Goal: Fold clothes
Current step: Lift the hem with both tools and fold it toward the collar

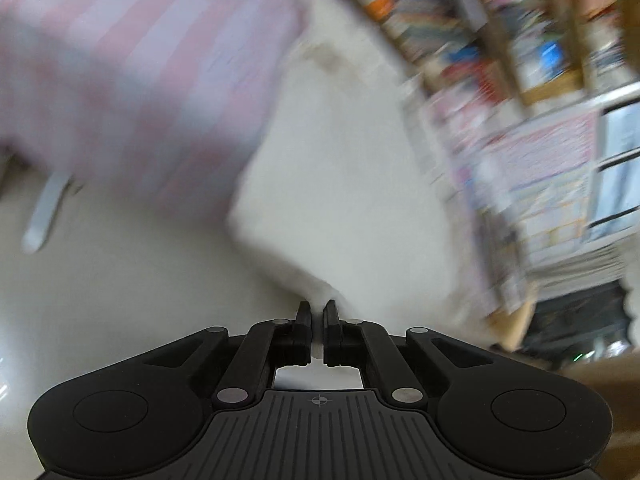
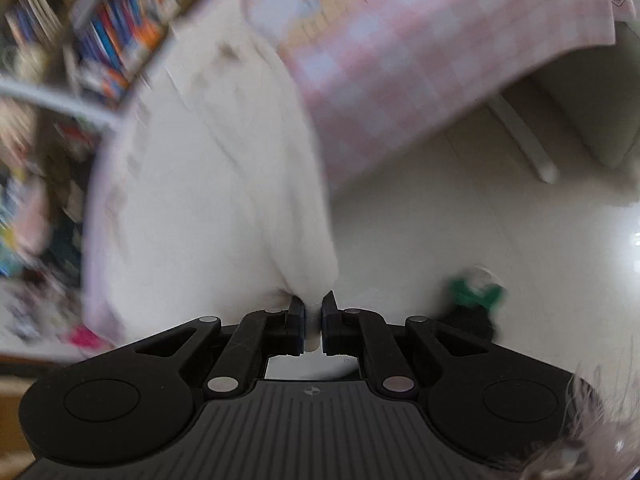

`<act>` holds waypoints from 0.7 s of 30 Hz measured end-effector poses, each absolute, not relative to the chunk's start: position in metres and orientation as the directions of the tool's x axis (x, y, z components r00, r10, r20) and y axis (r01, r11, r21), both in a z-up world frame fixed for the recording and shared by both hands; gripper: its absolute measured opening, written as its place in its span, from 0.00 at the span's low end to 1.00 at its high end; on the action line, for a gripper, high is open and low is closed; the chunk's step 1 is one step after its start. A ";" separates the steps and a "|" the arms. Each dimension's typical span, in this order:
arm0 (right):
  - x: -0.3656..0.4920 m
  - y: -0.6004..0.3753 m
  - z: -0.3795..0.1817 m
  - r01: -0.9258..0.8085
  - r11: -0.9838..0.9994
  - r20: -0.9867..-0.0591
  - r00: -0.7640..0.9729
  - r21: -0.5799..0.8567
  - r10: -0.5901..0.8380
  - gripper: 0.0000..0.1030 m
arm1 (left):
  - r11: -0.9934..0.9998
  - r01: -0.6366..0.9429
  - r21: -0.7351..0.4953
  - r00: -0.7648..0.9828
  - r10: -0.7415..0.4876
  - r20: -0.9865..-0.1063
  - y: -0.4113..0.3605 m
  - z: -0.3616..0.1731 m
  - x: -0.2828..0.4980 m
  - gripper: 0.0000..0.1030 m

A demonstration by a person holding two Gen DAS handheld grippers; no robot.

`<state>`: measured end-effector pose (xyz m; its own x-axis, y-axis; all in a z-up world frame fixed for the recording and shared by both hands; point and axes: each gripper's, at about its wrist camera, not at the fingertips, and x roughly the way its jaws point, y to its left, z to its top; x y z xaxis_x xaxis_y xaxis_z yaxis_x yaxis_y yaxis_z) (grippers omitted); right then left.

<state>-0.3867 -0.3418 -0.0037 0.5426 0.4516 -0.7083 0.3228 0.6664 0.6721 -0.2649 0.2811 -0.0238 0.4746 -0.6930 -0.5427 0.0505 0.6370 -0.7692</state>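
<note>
Your left gripper [image 1: 317, 307] has its fingers [image 1: 304, 314] almost together, with only a thin slit between them, and a pinch of white cloth [image 1: 340, 184] is caught in that slit. Your right gripper [image 2: 313, 303] is the same: fingers [image 2: 296, 308] nearly together, with a thicker wad of the same cloth [image 2: 224, 184] bunched between the pads and poking out at the tips.

From each pair of fingers the cloth runs away towards 12 o'clock. In the left view it spreads as a flat sheet up towards 1 o'clock; in the right view it hangs as a long fold rising to 11 o'clock. Both views are smeared by motion, so I cannot tell whether the cloth's far end rests on anything.

I judge you are in the lift-and-spread step: two edges or corners held, the garment raised off the floor [image 1: 120, 300], no fold laid yet. The next move calls for keeping both grips tight, drawing your hands apart until the cloth hangs without the bunching seen on the right, then laying it flat.

Beyond the cloth, a pink checked sheet [image 2: 400, 60] drapes from 10 to 12 o'clock in the left view and from 12 to 2 in the right. Bookshelves [image 1: 520, 40] stand behind.
</note>
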 end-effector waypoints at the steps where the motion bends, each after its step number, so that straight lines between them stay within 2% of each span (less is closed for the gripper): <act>1: -0.383 -0.344 0.007 0.296 0.646 -0.666 0.592 0.703 0.454 0.07 | 0.607 0.071 -0.791 0.521 -0.699 -0.490 0.284 -0.011 -0.256 0.03; 8: -0.319 -0.359 0.062 0.114 0.485 -0.327 0.864 0.867 0.382 0.07 | 0.386 0.124 -0.914 0.789 -0.597 -0.145 0.304 0.037 -0.185 0.03; 10: -0.295 -0.362 0.069 0.071 0.434 -0.244 0.902 0.898 0.357 0.07 | 0.364 0.131 -0.922 0.820 -0.562 -0.105 0.299 0.049 -0.166 0.03; 13: -0.258 -0.363 0.082 0.022 0.398 -0.168 0.926 0.917 0.337 0.07 | 0.368 0.138 -0.920 0.845 -0.528 -0.084 0.289 0.066 -0.134 0.03; 16: -0.220 -0.368 0.095 -0.007 0.387 -0.132 0.934 0.922 0.331 0.07 | 0.396 0.131 -0.909 0.855 -0.509 -0.099 0.286 0.076 -0.110 0.03; 21: -0.161 -0.377 0.100 -0.002 0.424 -0.160 0.925 0.906 0.345 0.07 | 0.449 0.081 -0.890 0.862 -0.480 -0.164 0.277 0.077 -0.069 0.03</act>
<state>-0.1608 -0.3770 0.1002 0.9247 0.3453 -0.1601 -0.0016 0.4241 0.9056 -0.0691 0.2771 0.0771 0.8616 -0.4805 -0.1637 0.0815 0.4492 -0.8897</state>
